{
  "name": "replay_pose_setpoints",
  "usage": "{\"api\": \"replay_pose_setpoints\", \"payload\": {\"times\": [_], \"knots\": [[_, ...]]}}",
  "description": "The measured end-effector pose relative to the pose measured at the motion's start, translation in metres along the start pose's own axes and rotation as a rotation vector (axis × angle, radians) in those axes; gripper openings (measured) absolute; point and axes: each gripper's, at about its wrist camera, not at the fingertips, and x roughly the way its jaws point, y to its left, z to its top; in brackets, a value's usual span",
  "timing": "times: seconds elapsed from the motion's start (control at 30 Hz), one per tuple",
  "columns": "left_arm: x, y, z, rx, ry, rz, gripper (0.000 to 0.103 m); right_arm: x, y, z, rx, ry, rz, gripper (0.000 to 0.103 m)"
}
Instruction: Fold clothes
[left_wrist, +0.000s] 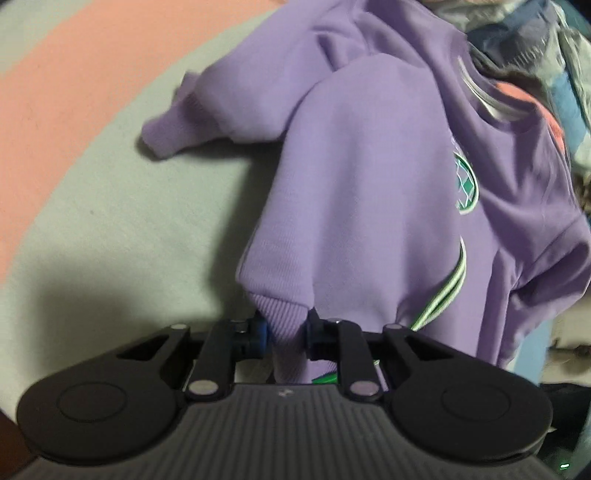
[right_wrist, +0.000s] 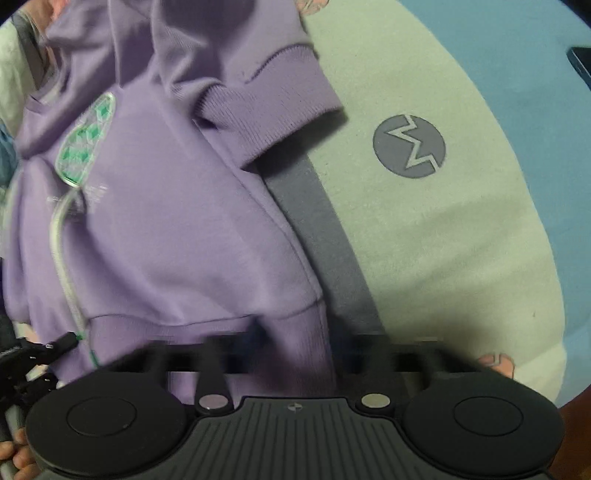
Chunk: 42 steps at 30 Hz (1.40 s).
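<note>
A purple sweatshirt (left_wrist: 369, 177) with a green and white chest badge (left_wrist: 466, 184) lies crumpled on the pale green bed cover (left_wrist: 110, 229). My left gripper (left_wrist: 286, 334) is shut on the ribbed hem of the purple sweatshirt. In the right wrist view the same sweatshirt (right_wrist: 166, 229) fills the left half, one ribbed cuff (right_wrist: 273, 110) folded over. My right gripper (right_wrist: 295, 354) is motion-blurred; purple fabric runs between its fingers and it seems shut on the hem. The left gripper (right_wrist: 40, 354) shows at the left edge of the right wrist view.
The cover has a pink band (left_wrist: 74, 62), a blue band (right_wrist: 535, 92), a grey stripe (right_wrist: 325, 229) and a round grey logo (right_wrist: 409, 146). A pile of other clothes (left_wrist: 535, 48) lies beyond the sweatshirt. A dark object (right_wrist: 580, 62) sits at the far right.
</note>
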Motion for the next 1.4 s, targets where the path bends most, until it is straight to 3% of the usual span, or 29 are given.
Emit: {"api": "replay_pose_setpoints", "payload": {"times": [0.17, 0.43, 0.57, 0.67, 0.73, 0.83, 0.93, 1.03, 1.17, 1.3, 1.33, 1.37, 1.4], "knots": [[-0.047, -0.029, -0.004, 0.149, -0.110, 0.112, 0.018, -0.043, 0.005, -0.006, -0.079, -0.059, 0.068, 0.009], [-0.137, -0.072, -0.006, 0.362, -0.316, 0.260, 0.018, -0.140, 0.036, 0.017, -0.156, -0.157, 0.434, 0.008], [-0.182, -0.069, -0.019, 0.388, -0.329, 0.261, 0.018, -0.180, 0.046, 0.005, -0.280, -0.108, 0.525, 0.009], [-0.203, -0.055, -0.041, 0.400, -0.288, 0.277, 0.018, -0.190, 0.041, -0.012, -0.352, -0.028, 0.468, 0.009], [-0.209, -0.038, -0.067, 0.407, -0.227, 0.303, 0.019, -0.189, 0.021, -0.029, -0.333, 0.029, 0.419, 0.009], [-0.190, -0.016, -0.104, 0.412, -0.107, 0.349, 0.020, -0.165, -0.009, -0.051, -0.319, 0.104, 0.280, 0.009], [-0.170, -0.005, -0.122, 0.447, -0.035, 0.416, 0.019, -0.130, -0.026, -0.069, -0.351, 0.150, 0.139, 0.010], [-0.150, 0.006, -0.140, 0.480, 0.037, 0.482, 0.020, -0.108, -0.030, -0.068, -0.371, 0.190, 0.075, 0.010], [-0.173, 0.007, -0.126, 0.433, -0.034, 0.439, 0.027, -0.121, -0.037, -0.048, -0.346, 0.117, 0.052, 0.020], [-0.195, -0.017, -0.105, 0.413, -0.110, 0.367, 0.031, -0.130, -0.041, 0.000, -0.287, -0.004, 0.017, 0.060], [-0.200, -0.023, -0.099, 0.408, -0.127, 0.349, 0.034, -0.127, -0.041, 0.009, -0.291, -0.028, 0.008, 0.065], [-0.205, -0.030, -0.094, 0.404, -0.145, 0.330, 0.038, -0.121, -0.038, 0.022, -0.301, -0.057, -0.001, 0.065], [-0.210, -0.036, -0.089, 0.399, -0.163, 0.311, 0.051, -0.116, -0.033, 0.035, -0.309, -0.077, 0.001, 0.066]]}}
